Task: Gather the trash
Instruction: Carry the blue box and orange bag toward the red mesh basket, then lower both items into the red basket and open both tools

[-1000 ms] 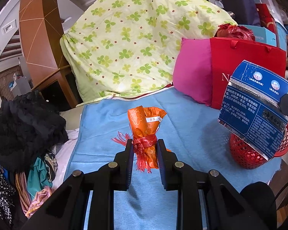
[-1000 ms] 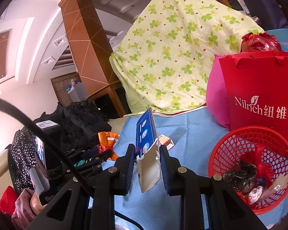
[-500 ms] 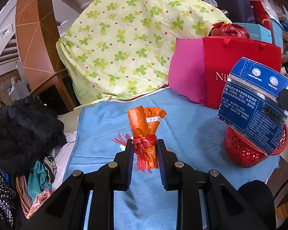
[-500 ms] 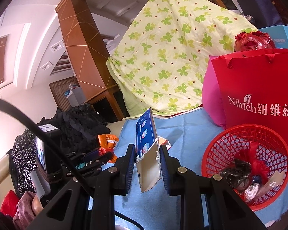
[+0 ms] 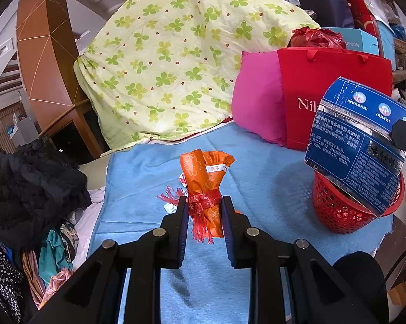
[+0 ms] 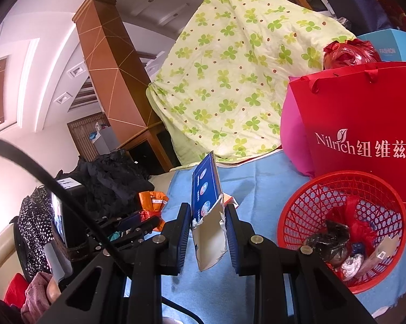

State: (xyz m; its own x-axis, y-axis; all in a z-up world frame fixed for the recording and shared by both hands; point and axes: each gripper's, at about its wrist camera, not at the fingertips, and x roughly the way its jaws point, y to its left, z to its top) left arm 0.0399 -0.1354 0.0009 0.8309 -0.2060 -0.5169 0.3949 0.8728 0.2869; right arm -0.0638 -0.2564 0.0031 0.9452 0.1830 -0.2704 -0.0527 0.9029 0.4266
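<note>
We find the right tool [image 6: 207,225] clamped on a flattened blue carton [image 6: 207,210], the red mesh basket [image 6: 343,232] lying lower right of it, nearer than to the left tool [image 5: 204,210], clamped on an orange wrapper bundle [image 5: 205,186].

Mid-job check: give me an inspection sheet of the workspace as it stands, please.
Surface: blue cloth.
Job's things: red basket holding trash; orange wrapper; blue box.
Clutter: small packet behind the blue box.
Grippers: left gripper shut on orange wrapper; right gripper shut on blue box.
Cables: black cable at left.
Surroundings: clover quilt, red bag, pink cushion, black clothes.
</note>
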